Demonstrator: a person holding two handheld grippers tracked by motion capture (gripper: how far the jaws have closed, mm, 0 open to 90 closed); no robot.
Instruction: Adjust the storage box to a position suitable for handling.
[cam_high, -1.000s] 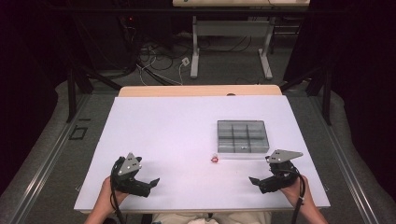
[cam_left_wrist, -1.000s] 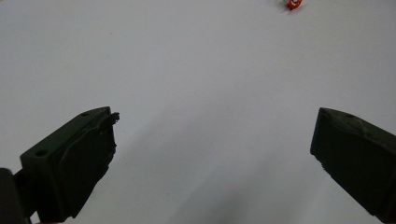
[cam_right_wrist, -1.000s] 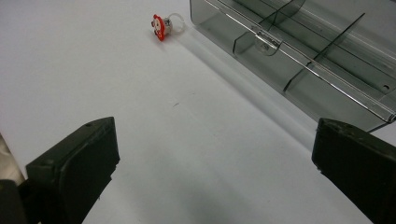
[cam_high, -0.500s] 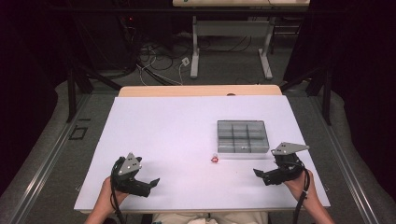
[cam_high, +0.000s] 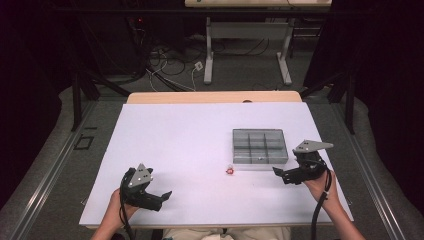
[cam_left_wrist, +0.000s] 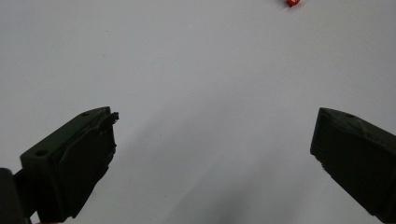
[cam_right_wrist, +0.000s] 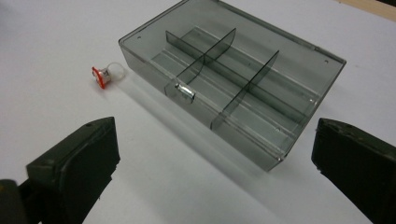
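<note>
Right gripper (cam_high: 281, 174): fingers (cam_right_wrist: 74, 168) spread wide, nothing between them, hovering just beside the near right corner of the grey compartment box (cam_high: 260, 146). Left gripper (cam_high: 162, 196): fingers (cam_left_wrist: 70, 158) spread too, empty, low over the white worktop (cam_high: 170, 135), well apart from the box on its near left.

Small red-and-clear piece (cam_high: 229, 170) lies on the worktop just beside the box's near left corner, not touching it. A small metal bit (cam_right_wrist: 185, 90) sits in a near compartment.

Judgement: pick-up is likely next. Come down straight over the piece, fingers astride it, close gently; it looks round enough to roll toward the box wall.
</note>
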